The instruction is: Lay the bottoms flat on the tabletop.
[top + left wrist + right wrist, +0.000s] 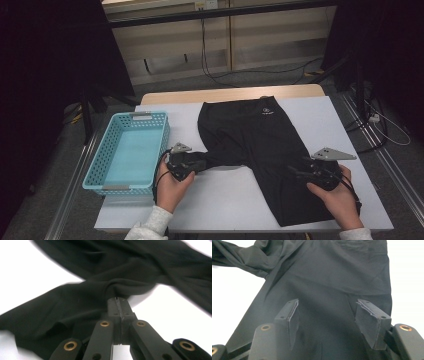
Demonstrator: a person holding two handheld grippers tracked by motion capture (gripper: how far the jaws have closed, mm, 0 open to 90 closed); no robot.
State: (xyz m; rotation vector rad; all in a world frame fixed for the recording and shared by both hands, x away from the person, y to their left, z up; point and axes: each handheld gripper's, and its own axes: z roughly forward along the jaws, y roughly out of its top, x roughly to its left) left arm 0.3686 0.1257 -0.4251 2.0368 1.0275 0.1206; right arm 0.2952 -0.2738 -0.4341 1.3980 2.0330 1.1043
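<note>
My left tongs (119, 301) are clenched on a bunched fold of the black shorts (260, 145), at the end of the leg nearest the blue basket (107, 167). My right tongs (329, 315) stand released over the other leg. Both hands reach forward, low over the white tabletop (225, 195), where the shorts lie flat.

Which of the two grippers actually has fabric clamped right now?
The left gripper: its jaws are shut on a bunched fold of the black pants, by the blue basket. The right gripper stands open over the flat leg, pads apart.
</note>
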